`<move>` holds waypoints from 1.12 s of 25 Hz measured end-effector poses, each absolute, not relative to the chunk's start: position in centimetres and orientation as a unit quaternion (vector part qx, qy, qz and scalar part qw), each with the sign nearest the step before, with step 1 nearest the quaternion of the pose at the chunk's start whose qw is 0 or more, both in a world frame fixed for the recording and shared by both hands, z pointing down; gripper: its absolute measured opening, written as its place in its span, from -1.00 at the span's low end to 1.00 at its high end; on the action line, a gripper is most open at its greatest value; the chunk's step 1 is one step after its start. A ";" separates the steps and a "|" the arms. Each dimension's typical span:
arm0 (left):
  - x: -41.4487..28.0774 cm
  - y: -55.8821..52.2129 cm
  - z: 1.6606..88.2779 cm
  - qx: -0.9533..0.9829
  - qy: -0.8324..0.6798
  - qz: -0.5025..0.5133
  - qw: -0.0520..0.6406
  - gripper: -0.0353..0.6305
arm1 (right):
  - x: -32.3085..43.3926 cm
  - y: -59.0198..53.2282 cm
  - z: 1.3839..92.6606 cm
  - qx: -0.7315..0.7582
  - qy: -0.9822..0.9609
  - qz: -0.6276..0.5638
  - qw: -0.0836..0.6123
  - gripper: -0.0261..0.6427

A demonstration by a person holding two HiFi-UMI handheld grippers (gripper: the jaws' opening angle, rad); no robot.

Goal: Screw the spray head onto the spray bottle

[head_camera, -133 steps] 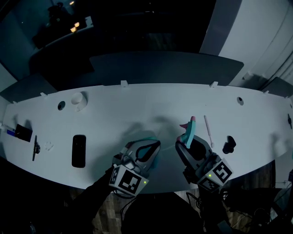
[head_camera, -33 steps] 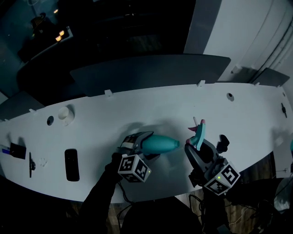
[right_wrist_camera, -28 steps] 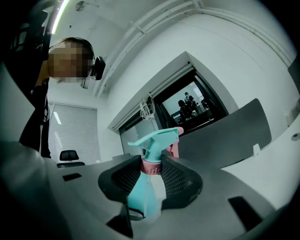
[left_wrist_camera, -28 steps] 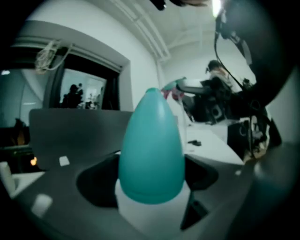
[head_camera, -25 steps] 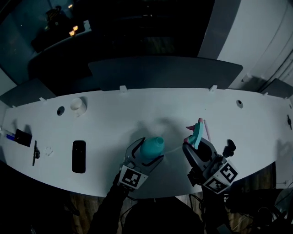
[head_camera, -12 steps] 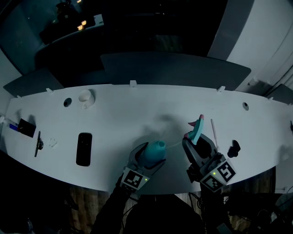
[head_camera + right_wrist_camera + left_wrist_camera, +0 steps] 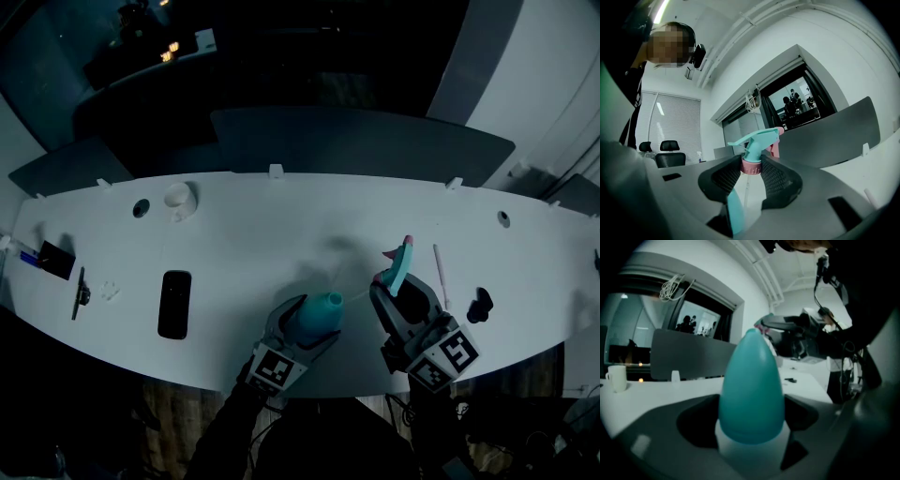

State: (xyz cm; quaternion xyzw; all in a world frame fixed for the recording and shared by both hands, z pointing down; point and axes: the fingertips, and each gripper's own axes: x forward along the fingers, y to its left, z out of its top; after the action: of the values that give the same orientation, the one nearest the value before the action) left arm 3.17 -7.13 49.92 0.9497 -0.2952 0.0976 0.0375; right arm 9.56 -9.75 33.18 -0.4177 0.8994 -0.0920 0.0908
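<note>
A teal spray bottle (image 7: 321,311) with a white lower part is held in my left gripper (image 7: 307,321), which is shut on it near the table's front edge. In the left gripper view the bottle (image 7: 751,380) fills the middle and its narrow top points away from the camera. My right gripper (image 7: 400,287) is shut on the spray head (image 7: 400,264), just right of the bottle. Its pads clamp the pink collar (image 7: 751,167), with the teal trigger and pink nozzle (image 7: 775,146) above. A thin clear tube (image 7: 744,199) hangs below the collar.
On the white table (image 7: 281,244) lie a black phone (image 7: 173,305), a white cup (image 7: 178,198), a white stick (image 7: 438,274) and a small black object (image 7: 480,304) right of my right gripper. Small items sit at the far left (image 7: 47,260). A dark divider (image 7: 366,141) stands behind.
The left gripper has swung the bottle from lying sideways, neck to the right, to neck pointing away, and drawn it nearer the front edge. The right gripper keeps its hold beside it.
</note>
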 end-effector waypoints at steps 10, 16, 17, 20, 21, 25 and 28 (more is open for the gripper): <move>3.8 -6.1 49.9 0.959 -0.264 0.093 0.043 0.35 | 8.2 -9.8 36.8 -0.419 0.902 -0.105 0.025 -0.56; 3.9 -5.7 49.9 0.962 -0.254 0.093 0.036 0.35 | 6.7 -10.7 39.3 -0.421 0.903 -0.089 -0.019 -0.56; 3.8 -5.7 49.9 0.962 -0.253 0.093 0.035 0.35 | 6.7 -11.0 39.6 -0.422 0.902 -0.090 -0.022 -0.56; 3.7 -5.7 50.0 0.962 -0.253 0.092 0.041 0.35 | 6.2 -11.2 39.7 -0.416 0.905 -0.089 -0.026 -0.56; 3.7 -5.8 50.1 0.962 -0.252 0.093 0.043 0.35 | 6.0 -11.1 39.7 -0.411 0.907 -0.087 -0.029 -0.56; 3.9 -5.8 50.4 0.961 -0.249 0.121 0.020 0.35 | 5.3 -10.7 39.9 -0.404 0.910 -0.090 -0.032 -0.56; 3.8 -5.9 50.7 0.958 -0.249 0.140 0.009 0.35 | 5.2 -10.6 40.0 -0.403 0.910 -0.091 -0.033 -0.56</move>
State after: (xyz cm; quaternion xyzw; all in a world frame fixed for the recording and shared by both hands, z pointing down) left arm 3.78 -5.93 50.72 0.9584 -0.2485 0.1398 0.0090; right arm 5.17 -10.57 40.01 -0.4033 0.9099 -0.0911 -0.0331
